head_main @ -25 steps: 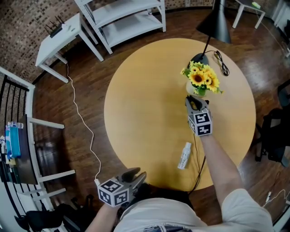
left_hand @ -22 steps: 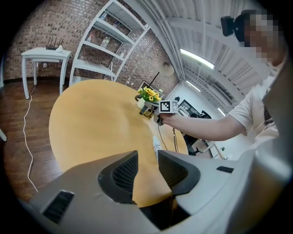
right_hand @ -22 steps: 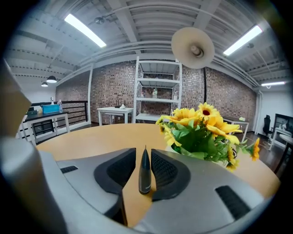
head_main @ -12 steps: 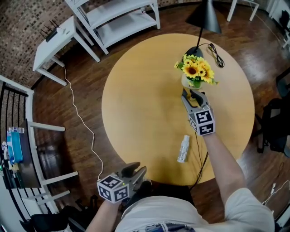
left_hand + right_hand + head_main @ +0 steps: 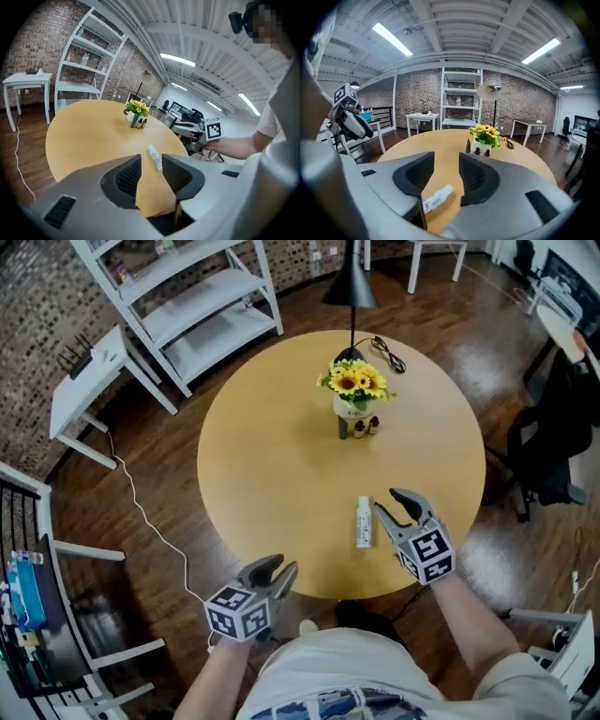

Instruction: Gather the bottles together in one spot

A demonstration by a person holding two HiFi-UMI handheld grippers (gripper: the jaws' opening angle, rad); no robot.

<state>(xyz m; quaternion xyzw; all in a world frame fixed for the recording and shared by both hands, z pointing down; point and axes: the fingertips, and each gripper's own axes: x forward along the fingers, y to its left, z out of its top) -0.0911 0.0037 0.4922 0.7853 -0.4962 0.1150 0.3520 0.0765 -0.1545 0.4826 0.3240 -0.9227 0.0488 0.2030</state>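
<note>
On the round table (image 5: 262, 474), far bottles (image 5: 359, 427) beside the vase (image 5: 350, 409) look indistinct to us. Our left gripper (image 5: 278, 566) and right gripper (image 5: 392, 502) gape empty.

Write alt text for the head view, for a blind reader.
Seen from above, a white bottle lies on its side near the front of a round wooden table, with the open right tool just beside it. Three small dark bottles stand by a sunflower pot farther back; the open left tool hovers at the near edge.
</note>
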